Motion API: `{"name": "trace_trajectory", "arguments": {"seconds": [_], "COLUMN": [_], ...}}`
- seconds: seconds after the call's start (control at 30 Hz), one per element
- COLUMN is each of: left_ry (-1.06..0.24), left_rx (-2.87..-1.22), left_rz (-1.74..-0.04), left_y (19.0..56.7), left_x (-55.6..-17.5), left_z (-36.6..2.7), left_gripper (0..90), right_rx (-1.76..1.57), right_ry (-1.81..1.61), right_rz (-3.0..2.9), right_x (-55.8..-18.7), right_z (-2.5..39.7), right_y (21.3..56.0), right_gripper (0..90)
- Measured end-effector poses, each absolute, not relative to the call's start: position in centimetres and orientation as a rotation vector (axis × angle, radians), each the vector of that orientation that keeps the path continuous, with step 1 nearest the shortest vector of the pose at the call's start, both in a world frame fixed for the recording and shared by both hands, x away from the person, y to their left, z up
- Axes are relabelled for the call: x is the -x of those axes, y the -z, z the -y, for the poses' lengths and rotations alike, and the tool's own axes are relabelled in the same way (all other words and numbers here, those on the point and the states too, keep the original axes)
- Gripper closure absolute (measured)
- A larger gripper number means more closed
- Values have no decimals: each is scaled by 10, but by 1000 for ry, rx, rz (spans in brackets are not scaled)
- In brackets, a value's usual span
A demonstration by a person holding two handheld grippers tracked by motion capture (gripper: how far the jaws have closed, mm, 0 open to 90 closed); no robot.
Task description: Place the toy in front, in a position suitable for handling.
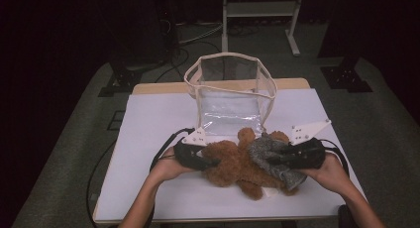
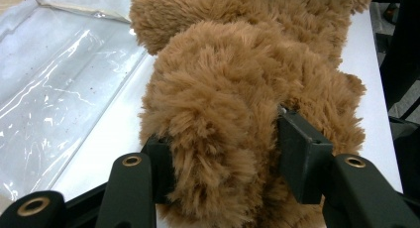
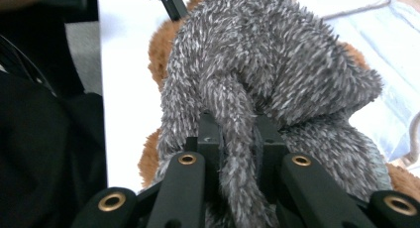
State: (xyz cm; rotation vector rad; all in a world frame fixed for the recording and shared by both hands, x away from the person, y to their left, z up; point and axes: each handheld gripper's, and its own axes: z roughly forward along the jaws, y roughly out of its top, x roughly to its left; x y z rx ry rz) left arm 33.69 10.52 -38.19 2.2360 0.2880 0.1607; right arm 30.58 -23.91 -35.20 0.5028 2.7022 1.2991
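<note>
A brown plush teddy bear point(image 1: 233, 166) lies on the white table, wearing or wrapped in a fuzzy grey garment point(image 1: 267, 151) on its right side. My left gripper point(image 1: 210, 162) is shut on a thick brown furry limb of the bear point(image 2: 218, 119), one jaw on each side of it. My right gripper point(image 1: 277, 157) is shut on a fold of the grey garment point(image 3: 237, 139), pinched tight between the jaws. The left gripper's jaw tip point(image 3: 171, 2) shows at the top of the right gripper view.
A clear plastic bag with a cream trim point(image 1: 230, 89) stands open just behind the bear, its clear flap point(image 2: 59, 74) lying on the table. The white table top point(image 1: 148, 129) ends at a wooden edge at the back. Table legs and cables lie on the floor beyond.
</note>
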Motion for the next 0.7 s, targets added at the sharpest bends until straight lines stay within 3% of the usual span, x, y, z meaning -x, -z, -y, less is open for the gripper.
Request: {"name": "trace_trajectory", "arguments": {"seconds": [0.1, 0.23, 0.4, 0.7], "left_ry": [-160, -163, -166, -166], "left_rx": [-2225, -2214, -2210, -2210], "left_rz": [-288, -321, -312, -315], "left_y": [379, 378, 382, 384], "left_x": [-337, -339, -340, -343], "left_z": [-108, -108, -107, -105], "left_gripper": [466, 357, 431, 456], "right_rx": [-560, -619, -663, -805], "right_ry": [-1337, -1381, -1401, -1397], "right_rz": [-2685, -2658, -2622, -2565], "right_x": [-313, -321, -320, -306], "right_z": [248, 255, 268, 301], "right_y": [359, 364, 368, 379], "right_gripper": [777, 777, 777, 776]}}
